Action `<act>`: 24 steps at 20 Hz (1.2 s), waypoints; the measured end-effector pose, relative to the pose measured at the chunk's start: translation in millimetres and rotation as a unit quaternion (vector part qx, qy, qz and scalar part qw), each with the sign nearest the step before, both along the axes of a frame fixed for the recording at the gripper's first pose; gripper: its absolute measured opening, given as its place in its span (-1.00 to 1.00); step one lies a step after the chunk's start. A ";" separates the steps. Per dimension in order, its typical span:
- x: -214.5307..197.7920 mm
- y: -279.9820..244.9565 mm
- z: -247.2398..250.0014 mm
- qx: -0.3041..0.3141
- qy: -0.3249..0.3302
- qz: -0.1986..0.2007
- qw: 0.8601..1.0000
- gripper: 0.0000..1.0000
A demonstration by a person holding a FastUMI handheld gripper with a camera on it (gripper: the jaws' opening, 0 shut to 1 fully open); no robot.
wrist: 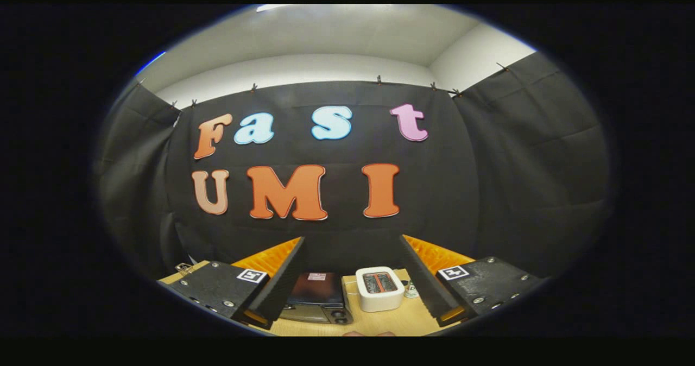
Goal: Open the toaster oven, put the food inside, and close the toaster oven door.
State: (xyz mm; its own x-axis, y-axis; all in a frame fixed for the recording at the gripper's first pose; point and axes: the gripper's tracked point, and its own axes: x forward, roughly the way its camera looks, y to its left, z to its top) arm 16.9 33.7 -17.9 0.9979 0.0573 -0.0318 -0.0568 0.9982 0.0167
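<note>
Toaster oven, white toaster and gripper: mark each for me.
toaster oven (316,295): gripper view, on its dark top.
white toaster (379,289): gripper view, on its top by the slots.
gripper (353,276): gripper view, midway between its open fingers.

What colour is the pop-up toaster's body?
White, seen in the gripper view: the toaster stands between the open gripper fingers.

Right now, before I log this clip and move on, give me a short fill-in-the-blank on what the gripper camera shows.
1. The gripper has its fingers spread ____, holding nothing.
2. The white toaster stands on the wooden ____.
3. The dark toaster oven stands right beside the white toaster, seen ____ the two fingers.

Missing words: open; table; between
</note>
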 end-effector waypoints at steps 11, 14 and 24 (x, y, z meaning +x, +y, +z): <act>16.7 94.3 -108.7 0.054 0.134 0.064 0.987 0.98; 17.5 126.9 -148.7 0.052 0.181 0.082 0.979 0.98; 13.9 192.1 -235.4 0.013 0.270 0.092 0.958 0.98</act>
